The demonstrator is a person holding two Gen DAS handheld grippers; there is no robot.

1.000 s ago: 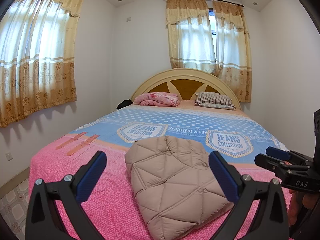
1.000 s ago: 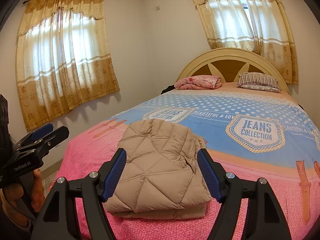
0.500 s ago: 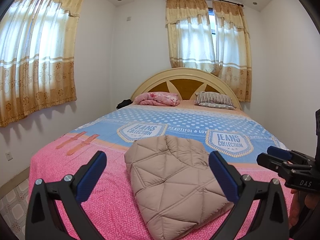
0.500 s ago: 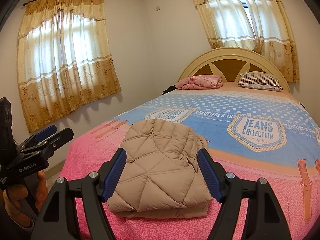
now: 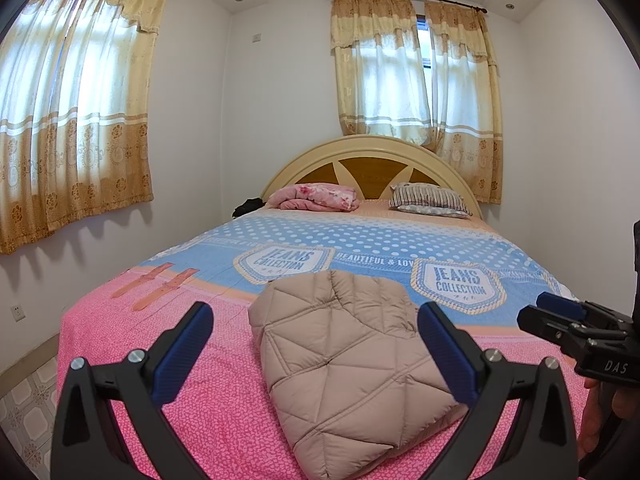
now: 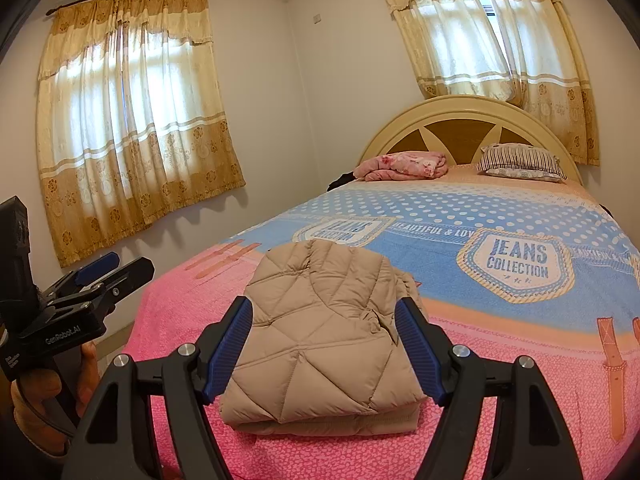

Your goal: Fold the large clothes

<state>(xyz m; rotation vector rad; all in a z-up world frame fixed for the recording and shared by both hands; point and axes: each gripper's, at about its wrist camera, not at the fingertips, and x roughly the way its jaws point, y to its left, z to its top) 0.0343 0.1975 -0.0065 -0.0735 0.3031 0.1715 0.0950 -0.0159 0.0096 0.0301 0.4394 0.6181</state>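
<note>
A beige quilted jacket (image 5: 344, 352) (image 6: 320, 340) lies folded into a thick bundle on the pink front part of the bed (image 5: 160, 400) (image 6: 520, 380). My left gripper (image 5: 315, 314) hovers in front of it, open wide, with nothing between its blue pads. My right gripper (image 6: 323, 306) is also open and empty, a short way back from the jacket's near edge. Each gripper shows in the other's view: the left gripper (image 6: 116, 268) at the left edge, held by a hand, and the right gripper (image 5: 552, 312) at the right edge.
A rolled pink blanket (image 5: 316, 196) and a striped pillow (image 5: 428, 200) lie by the arched headboard (image 5: 372, 148). The blue printed bedspread (image 5: 360, 240) stretches behind the jacket. Tiled floor (image 5: 24, 400) runs along the bed's left side below a curtained window (image 5: 72, 112).
</note>
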